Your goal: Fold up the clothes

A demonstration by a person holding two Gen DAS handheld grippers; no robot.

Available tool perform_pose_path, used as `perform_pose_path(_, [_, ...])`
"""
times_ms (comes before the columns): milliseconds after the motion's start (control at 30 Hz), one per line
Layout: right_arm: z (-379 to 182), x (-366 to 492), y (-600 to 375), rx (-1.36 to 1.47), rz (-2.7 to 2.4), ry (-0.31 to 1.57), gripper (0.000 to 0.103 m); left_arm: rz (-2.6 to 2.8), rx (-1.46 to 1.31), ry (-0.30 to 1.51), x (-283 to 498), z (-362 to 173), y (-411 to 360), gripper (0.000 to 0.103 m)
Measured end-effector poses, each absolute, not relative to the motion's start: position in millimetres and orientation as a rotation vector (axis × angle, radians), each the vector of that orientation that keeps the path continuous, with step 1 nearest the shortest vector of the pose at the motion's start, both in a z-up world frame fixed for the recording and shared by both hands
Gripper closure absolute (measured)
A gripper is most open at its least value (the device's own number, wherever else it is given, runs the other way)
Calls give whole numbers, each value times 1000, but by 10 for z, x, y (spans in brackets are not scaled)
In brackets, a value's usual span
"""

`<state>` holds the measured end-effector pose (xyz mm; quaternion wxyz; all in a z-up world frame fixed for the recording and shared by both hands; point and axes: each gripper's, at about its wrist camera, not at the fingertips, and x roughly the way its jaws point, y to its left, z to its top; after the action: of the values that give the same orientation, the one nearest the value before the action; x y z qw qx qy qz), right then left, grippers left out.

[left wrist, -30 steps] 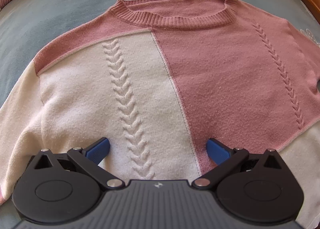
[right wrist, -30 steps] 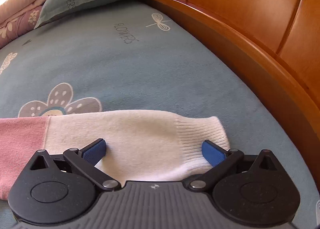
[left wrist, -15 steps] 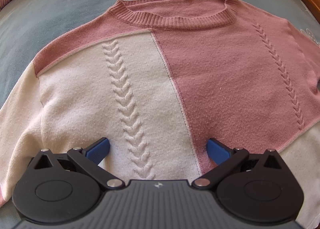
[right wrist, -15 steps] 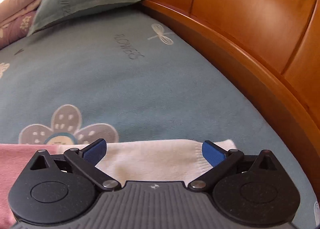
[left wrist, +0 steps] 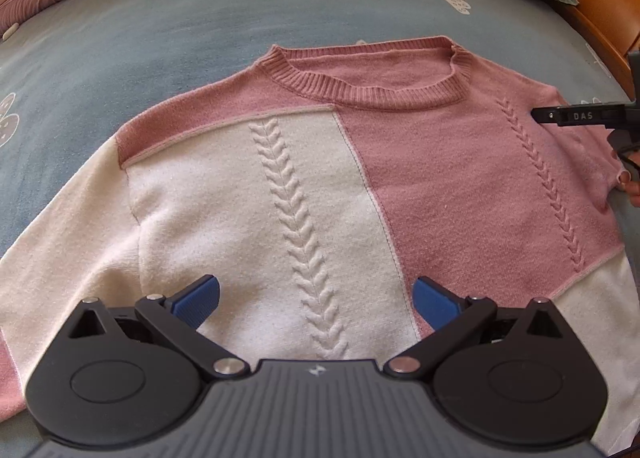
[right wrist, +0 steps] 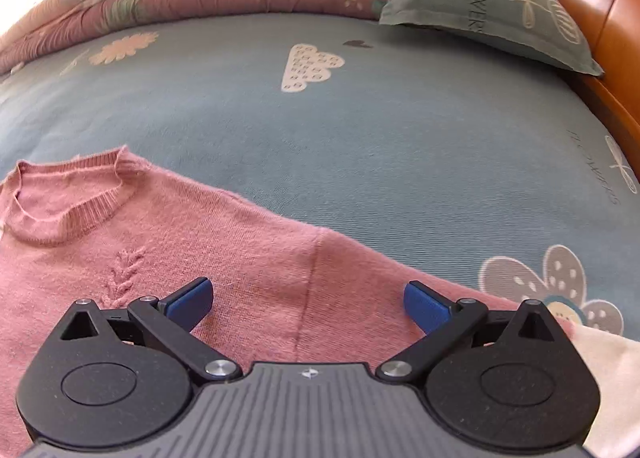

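Sweater (left wrist: 320,186) is lying face-up and spread flat on the blue bedsheet (right wrist: 360,130); right gripper (right wrist: 308,304), jaws wide and empty, is swinging from the white cuff to the pink shoulder seam; left gripper (left wrist: 316,298) is hovering agape over the hem; a sleeve fold looks imminent.

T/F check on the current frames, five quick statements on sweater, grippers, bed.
1. The sweater lies spread flat, front up, on the bed sheet. True.
2. The left gripper is shut on the hem. False: its fingers stand wide apart with nothing between them.
3. The right gripper is open over the pink shoulder. True.
4. The sweater is one solid colour. False: it is pink and cream.
5. A pillow lies at the wooden bed frame. True.
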<state>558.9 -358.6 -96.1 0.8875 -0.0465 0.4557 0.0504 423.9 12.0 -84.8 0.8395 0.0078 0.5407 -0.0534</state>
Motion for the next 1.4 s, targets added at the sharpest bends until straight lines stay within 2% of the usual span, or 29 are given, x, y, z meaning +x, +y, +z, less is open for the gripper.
perform_pose_path(167, [-826,5714,-3585,-58,64,949,0,-107,30,1129,4128,-758,300,1])
perform_pose_path(367, [-430,4829,-3343,-70,230,880,0,-99,46,1112,3995,-650,517,1])
perform_pose_path(600, [-621,3924,-2945,-30,320,992,0,-120,59,1121,3907,-621,534,1])
perform_pose_path(733, [-837,3817,-2851,-89,276,1021,0,-136,65,1130,3864,-614,519,1])
perform_pose_path(833, [-843,3675,-3017,-31,239,1036,0,-147,71,1136,3831,-609,508,1])
perform_pose_path(1100, [-909,3533,-2914,-107,197,1059,0,-159,-93,1089,4084,-614,435,1])
perform_pose_path(1333, [-920,3480,-2923,-95,173,1018,0,-124,-193,1164,4264,-1070,487,1])
perform_pose_path(1400, [-916,3493,-2926,-100,179,1023,0,-113,-232,1134,4200,-1064,621,4])
